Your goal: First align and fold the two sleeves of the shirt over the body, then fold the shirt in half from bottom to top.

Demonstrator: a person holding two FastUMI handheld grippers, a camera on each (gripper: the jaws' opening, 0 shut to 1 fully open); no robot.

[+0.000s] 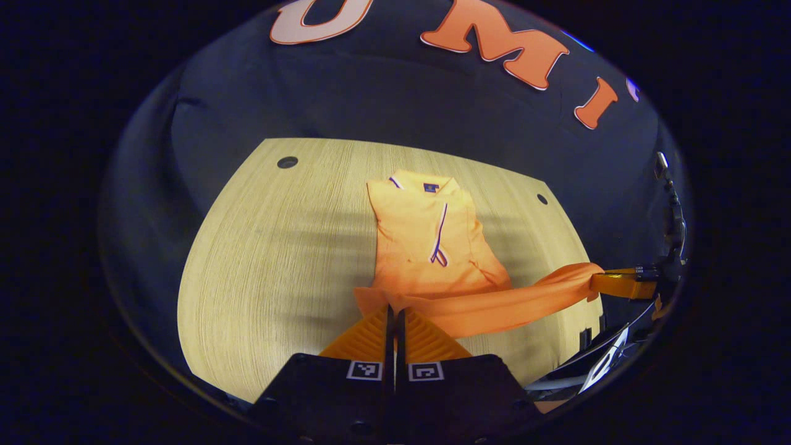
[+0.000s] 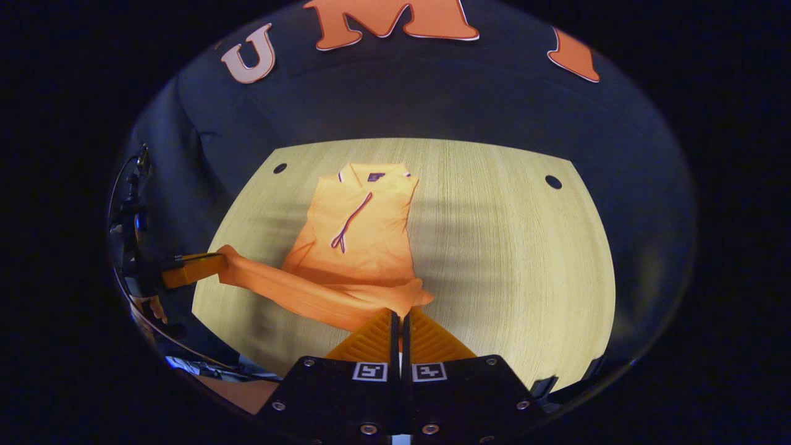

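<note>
Here, one shirt [image 1: 426, 247], hem between two closed tongs [image 1: 393, 311].

A light wood-grain counter [image 1: 266, 259] fills the middle of the left gripper view, its grain running away toward the booth wall [image 1: 383, 99], a black cloth hanging behind the far edge. Two small dark round holes sit near the counter's far corners, one at the left [image 1: 287, 162] and one at the right [image 1: 542, 199]. Soft banded shadows lie across the wood. Both holes [image 2: 280, 168] [image 2: 553, 182] appear again in the right gripper view.
</note>
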